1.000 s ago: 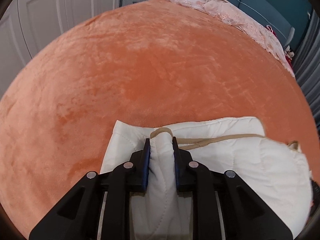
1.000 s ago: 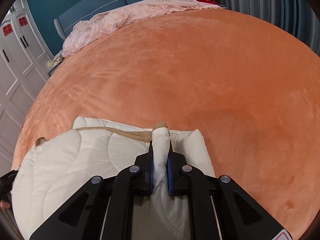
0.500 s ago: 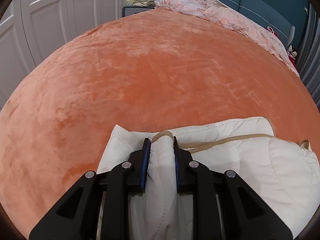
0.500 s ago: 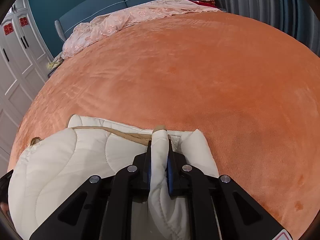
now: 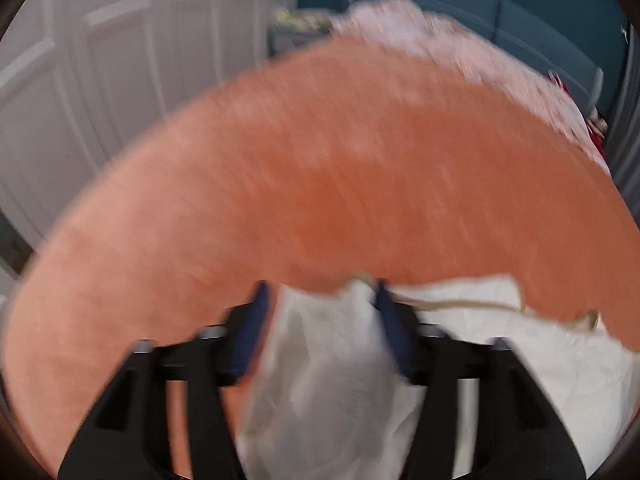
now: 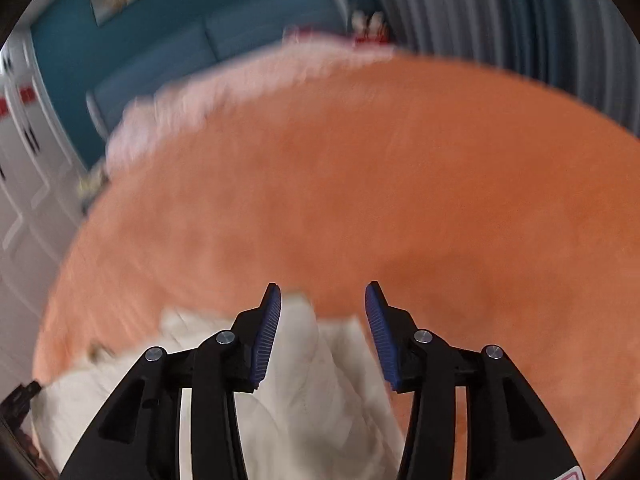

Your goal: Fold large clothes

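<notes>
The white quilted garment (image 5: 520,360) lies folded at the near edge of the orange plush bed cover (image 5: 360,168), whose far expanse is open up to the crumpled pink cloth (image 5: 460,52) by the teal headboard (image 6: 160,60). The left gripper (image 5: 320,300) has just been opening; a raised fold stands loose between its spread jaws, brushing the right one. The right gripper (image 6: 322,300) has also just been opening, jaws apart, the fold beside its left pad. Both views are motion-blurred; the garment's near part is cut off.

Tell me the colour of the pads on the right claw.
Blue, ribbed pads on black arms; sharpest in the right wrist view.
</notes>
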Available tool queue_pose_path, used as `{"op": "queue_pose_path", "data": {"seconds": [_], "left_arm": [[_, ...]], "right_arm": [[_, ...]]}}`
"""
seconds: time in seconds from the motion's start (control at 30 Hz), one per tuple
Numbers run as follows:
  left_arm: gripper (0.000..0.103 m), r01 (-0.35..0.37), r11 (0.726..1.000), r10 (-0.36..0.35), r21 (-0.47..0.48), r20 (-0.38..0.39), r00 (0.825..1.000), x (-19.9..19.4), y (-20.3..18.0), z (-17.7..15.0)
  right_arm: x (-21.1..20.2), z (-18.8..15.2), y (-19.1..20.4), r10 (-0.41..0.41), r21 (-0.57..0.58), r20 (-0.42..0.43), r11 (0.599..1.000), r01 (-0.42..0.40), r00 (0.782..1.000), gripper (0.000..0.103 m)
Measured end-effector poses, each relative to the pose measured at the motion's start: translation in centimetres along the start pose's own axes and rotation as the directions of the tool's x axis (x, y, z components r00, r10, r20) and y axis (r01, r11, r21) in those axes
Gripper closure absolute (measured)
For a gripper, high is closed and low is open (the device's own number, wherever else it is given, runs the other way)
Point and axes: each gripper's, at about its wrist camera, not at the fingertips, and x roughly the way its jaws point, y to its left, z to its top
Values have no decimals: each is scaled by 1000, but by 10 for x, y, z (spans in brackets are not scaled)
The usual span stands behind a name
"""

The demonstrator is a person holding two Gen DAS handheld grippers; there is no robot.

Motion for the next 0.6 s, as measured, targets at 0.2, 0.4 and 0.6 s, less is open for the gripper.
{"op": "queue_pose_path", "data": {"seconds": [0.2,0.4,0.6], "left_arm": [[44,168,980,-174,103,43,984,-66,-56,16],[59,301,921,-274,249,-139,952,-39,-141,-27],[65,272,929,-215,249,-232,949,18,-154,-69]], "right_arm": [[-20,-17,89,191,-206,-151,954,-219,970,92],[7,-68,158,222,-326,-299,891,-317,928,97],[53,-90,156,176,-302,-393,902,-308,902,101]]}}
